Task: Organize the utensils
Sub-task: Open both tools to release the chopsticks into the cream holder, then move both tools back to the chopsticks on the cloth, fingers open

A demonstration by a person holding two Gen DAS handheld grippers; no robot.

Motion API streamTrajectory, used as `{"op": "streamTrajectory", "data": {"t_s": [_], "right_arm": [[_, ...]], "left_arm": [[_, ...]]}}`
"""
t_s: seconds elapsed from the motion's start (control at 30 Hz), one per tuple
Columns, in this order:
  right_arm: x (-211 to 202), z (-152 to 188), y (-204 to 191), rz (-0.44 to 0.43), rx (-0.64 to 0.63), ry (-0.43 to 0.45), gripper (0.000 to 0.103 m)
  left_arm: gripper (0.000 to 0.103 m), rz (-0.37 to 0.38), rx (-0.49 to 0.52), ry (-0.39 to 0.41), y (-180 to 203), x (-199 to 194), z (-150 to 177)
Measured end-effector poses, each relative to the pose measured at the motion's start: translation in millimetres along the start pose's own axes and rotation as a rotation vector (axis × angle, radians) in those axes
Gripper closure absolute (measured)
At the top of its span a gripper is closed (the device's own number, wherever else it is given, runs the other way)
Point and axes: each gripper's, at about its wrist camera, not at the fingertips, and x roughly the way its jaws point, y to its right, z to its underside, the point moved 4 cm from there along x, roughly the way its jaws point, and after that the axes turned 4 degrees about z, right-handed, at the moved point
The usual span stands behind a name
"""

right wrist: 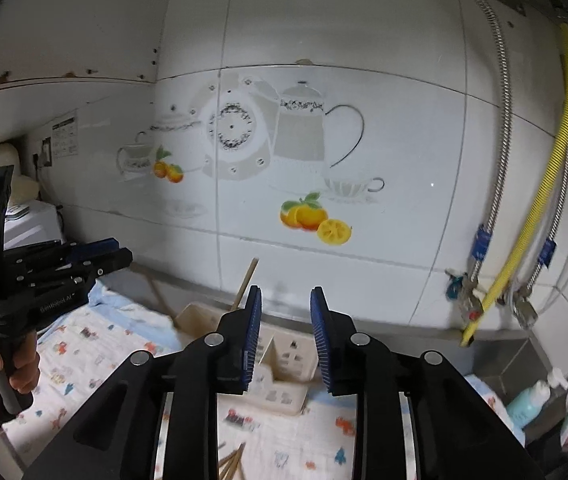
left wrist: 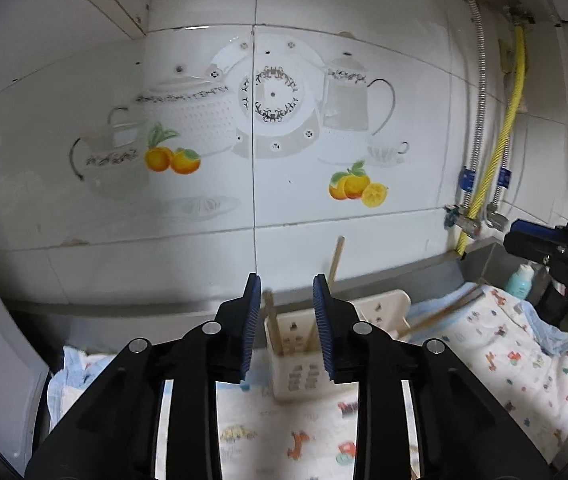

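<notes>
Two hand-held grippers face a white tiled wall (left wrist: 363, 20) printed with teapots and oranges. Left gripper (left wrist: 287, 280): blue-padded jaws parted a narrow way, nothing between the pads. Right gripper (right wrist: 286, 292): same, a narrow gap, nothing clamped.

Cream utensil holder (left wrist: 379, 312) with punched slots stands on a printed cloth (left wrist: 503, 340), close to the wall, straight ahead of the left gripper and partly hidden behind its fingers. From the right wrist view the holder sits just beyond the jaws, slightly left of centre. Wooden chopsticks (left wrist: 335, 258) stand tilted in the holder, one tip rising well above its rim. Another blurred wooden stick (left wrist: 443, 312) slants across the cloth to the right of the holder; whether it rests on the cloth I cannot tell. More loose chopsticks (right wrist: 232, 460) lie on the cloth beneath the right gripper.

A hand (right wrist: 2, 364) grips the left tool's handle in the right wrist view. Yellow hose (right wrist: 539, 216) and braided metal hoses run down the wall at right. Pale blue pump bottle (right wrist: 531, 398) stands in the far right corner.
</notes>
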Motion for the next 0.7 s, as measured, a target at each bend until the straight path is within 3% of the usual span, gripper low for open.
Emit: {"op": "streamTrajectory", "data": {"t_s": [0.4,0.7], "right_arm": [[-55,115,-9,-0.026,0.043,-0.095,0.075],[-61,197,-11,0.002,0.059,-0.188,0.075]], "left_arm": [[0.075,0.049,-0.019,-0.089,10,-65,95],[0.075,0.091,-0.027,-0.256,20,-70,199]]}}
